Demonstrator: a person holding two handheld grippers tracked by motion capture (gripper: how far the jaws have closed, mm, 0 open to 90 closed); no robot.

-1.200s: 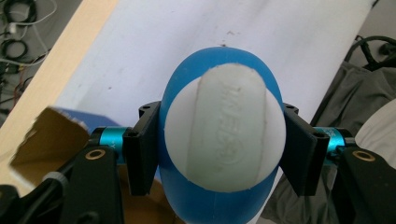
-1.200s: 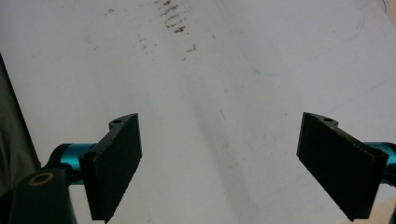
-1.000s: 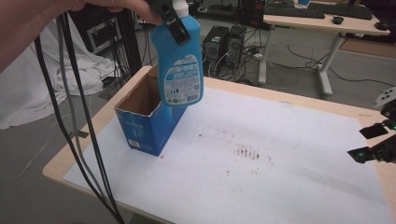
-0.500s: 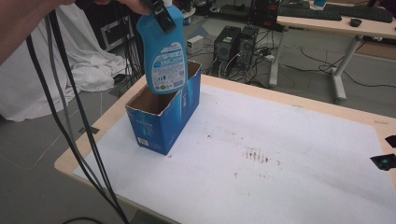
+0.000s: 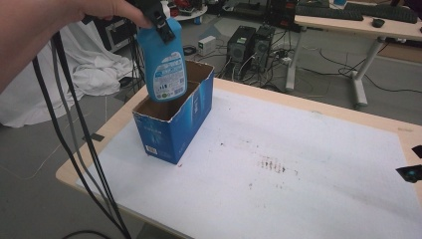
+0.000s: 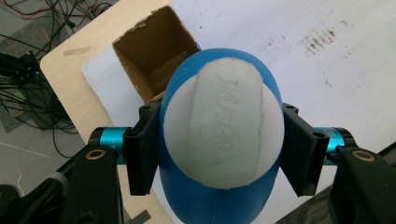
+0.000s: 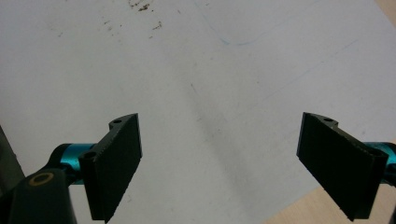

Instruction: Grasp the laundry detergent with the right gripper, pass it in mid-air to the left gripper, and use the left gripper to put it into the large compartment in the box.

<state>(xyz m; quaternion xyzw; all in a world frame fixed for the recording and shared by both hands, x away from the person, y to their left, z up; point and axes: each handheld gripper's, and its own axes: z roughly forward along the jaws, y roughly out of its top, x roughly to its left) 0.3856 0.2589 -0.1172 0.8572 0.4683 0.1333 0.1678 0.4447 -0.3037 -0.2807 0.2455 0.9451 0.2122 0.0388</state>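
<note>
Bottle (image 5: 164, 59) of blue plastic, with a printed label on its side, hangs upright over the open mouth of a blue cardboard box (image 5: 171, 127). Its base has just dipped below the box's torn rim, at the end of the box nearer the table's left edge. In the left gripper view the bottle's (image 6: 223, 126) top is seen end on: a pale oval cap set in the blue shoulder. Past it the brown inside of the box (image 6: 154, 51) shows bare, with nothing lying in the part that can be seen.

The left gripper (image 6: 219, 140) pinches the bottle near its top, one black jaw pressed against each side of the blue body. In the high view the same gripper (image 5: 157, 17) sits at the bottle's neck under the person's hand (image 5: 112, 9), and its black cables (image 5: 74, 149) trail down past the table's left corner.

The box stands on a white sheet (image 5: 298, 164) that covers most of the wooden table (image 5: 119, 117); dark smudges mark the sheet near its middle.

The right gripper (image 7: 219, 158) hangs well apart from the bottle and box, its two jaws spread wide with nothing between them, over the white sheet (image 7: 210, 70). In the high view its tip (image 5: 412, 172) peeks in at the right edge.
</note>
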